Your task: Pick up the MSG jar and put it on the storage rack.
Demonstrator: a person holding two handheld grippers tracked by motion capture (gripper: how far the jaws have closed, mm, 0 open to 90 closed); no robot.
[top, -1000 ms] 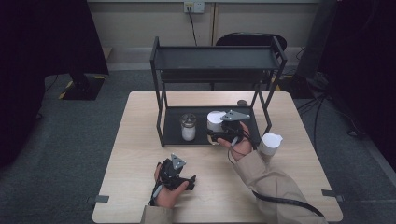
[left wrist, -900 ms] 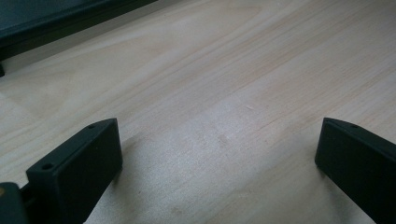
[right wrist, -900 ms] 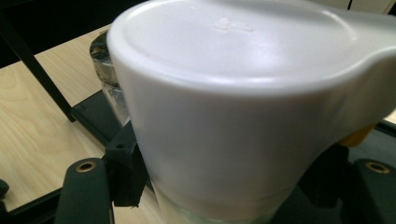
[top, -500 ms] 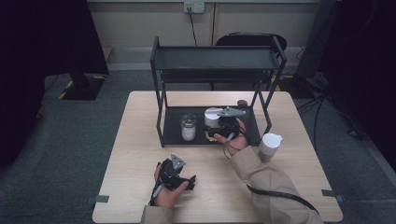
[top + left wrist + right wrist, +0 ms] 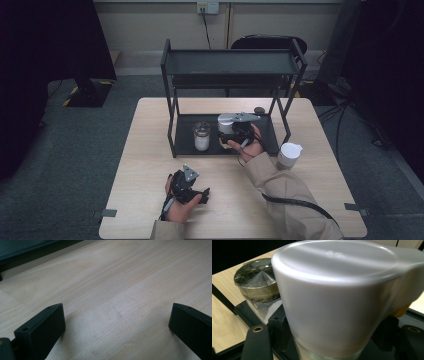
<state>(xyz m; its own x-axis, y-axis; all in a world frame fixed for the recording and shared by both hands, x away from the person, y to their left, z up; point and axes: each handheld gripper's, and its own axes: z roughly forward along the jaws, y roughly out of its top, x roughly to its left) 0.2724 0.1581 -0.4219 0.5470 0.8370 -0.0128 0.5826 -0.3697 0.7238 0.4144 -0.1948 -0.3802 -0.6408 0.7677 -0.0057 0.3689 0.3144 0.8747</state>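
On the lower shelf of the black metal rack [image 5: 172, 100], right of its middle, stands the white-lidded jar [image 5: 337, 297], and the right gripper [image 5: 235, 131] is closed around it, its black jaws pressing the jar from both sides. The jar has a smooth, matte grey-white plastic lid with a pouring lip, and below it a clear glass body begins; what is inside I cannot tell, because the lid hides almost all of it. Just beside it, to its left on the same dark tray, stands a glass shaker [image 5: 201, 136] with a shiny, faceted lid and a white powder inside, maybe salt or sugar. The step in hand seems to be the placing of the jar on this shelf, or the taking of it from there. If it is placing, the next move calls for a gentle opening of the jaws and a straight pull back, so that the neighbour shaker is not knocked. A second white-lidded container [image 5: 289, 154] waits on the pale wooden table [image 5: 150, 150], outside the rack at its right. The left gripper [image 5: 189, 186] rests near the front edge with its jaws wide apart and nothing between them.
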